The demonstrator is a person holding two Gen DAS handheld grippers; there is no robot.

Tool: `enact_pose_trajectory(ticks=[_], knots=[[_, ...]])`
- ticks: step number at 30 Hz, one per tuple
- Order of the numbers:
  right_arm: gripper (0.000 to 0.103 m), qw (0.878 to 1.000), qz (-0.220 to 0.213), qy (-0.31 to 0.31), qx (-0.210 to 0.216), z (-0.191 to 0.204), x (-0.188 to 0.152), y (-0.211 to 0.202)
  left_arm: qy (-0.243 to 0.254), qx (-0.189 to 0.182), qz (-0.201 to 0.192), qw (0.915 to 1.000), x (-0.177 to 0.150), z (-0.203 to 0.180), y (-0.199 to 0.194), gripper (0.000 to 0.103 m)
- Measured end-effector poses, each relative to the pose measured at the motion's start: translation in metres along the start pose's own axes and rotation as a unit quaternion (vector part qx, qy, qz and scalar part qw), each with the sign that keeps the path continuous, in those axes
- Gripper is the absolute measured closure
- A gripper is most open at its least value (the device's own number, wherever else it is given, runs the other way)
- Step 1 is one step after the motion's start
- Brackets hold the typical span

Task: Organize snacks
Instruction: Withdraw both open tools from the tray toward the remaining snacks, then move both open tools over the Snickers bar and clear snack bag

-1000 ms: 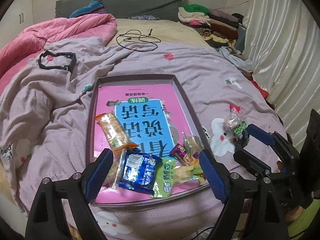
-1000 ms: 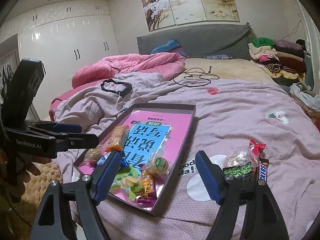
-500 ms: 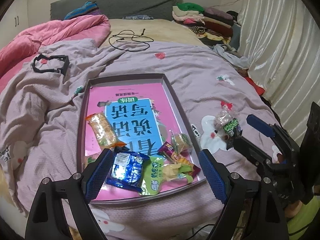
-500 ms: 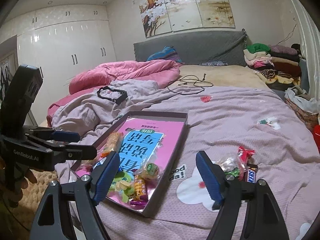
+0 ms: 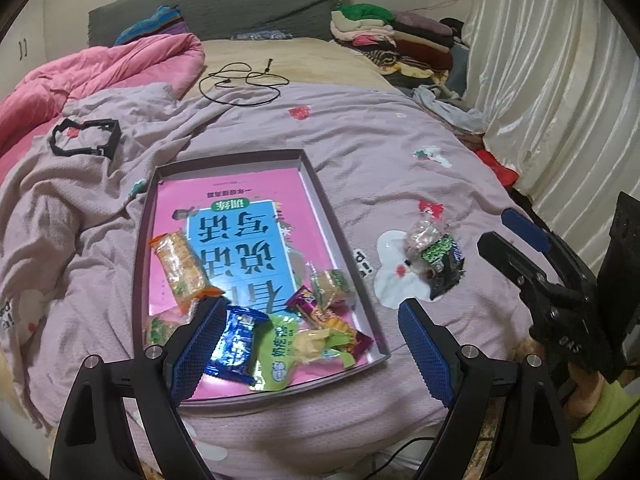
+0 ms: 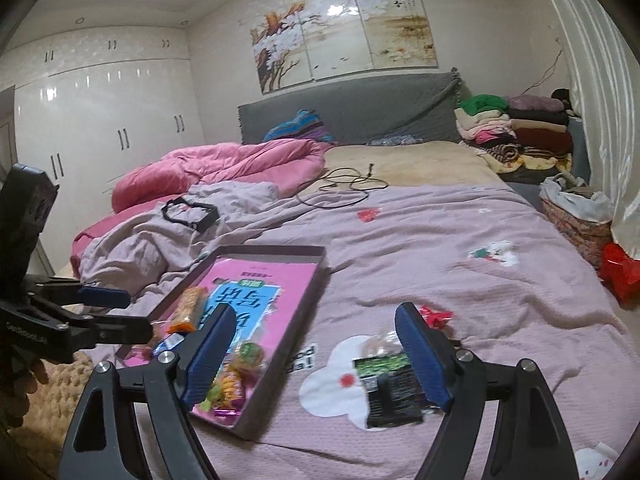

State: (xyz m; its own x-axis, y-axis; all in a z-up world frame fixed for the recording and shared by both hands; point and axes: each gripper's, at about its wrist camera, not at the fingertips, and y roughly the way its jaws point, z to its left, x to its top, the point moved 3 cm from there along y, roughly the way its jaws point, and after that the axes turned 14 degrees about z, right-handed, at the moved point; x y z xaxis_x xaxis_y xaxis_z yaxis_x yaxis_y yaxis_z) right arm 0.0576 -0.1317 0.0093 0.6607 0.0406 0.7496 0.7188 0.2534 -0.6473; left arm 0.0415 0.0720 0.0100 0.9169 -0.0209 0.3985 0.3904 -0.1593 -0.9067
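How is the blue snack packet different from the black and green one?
The blue snack packet lies inside the tray, piled against other snacks. The black and green packet lies outside the tray on the purple bedspread, beside a clear wrapped snack. The blue one is shiny blue with white print; the other is mostly black with a green top. Both are small sealed packets lying flat, and neither is held.

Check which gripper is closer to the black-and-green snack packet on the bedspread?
Right. The right gripper hangs just above the black-and-green packet, jaws opening; the left gripper hovers over the tray beside it.
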Motion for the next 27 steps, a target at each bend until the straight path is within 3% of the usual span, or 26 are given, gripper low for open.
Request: enact_pose_trajectory(ticks=[12, 27], knots=[[0.022, 0.999, -0.016, 0.04, -0.03, -0.042, 0.001, -0.014, 0.021, -0.016, 0.003, 0.9996, 0.007, -0.027, 0.001, 0.015], [0.022, 0.998, 0.004, 0.032, -0.063, -0.06, -0.008, -0.011, 0.043, -0.02, 0.008, 0.9988, 0.028, -0.052, 0.016, 0.015]])
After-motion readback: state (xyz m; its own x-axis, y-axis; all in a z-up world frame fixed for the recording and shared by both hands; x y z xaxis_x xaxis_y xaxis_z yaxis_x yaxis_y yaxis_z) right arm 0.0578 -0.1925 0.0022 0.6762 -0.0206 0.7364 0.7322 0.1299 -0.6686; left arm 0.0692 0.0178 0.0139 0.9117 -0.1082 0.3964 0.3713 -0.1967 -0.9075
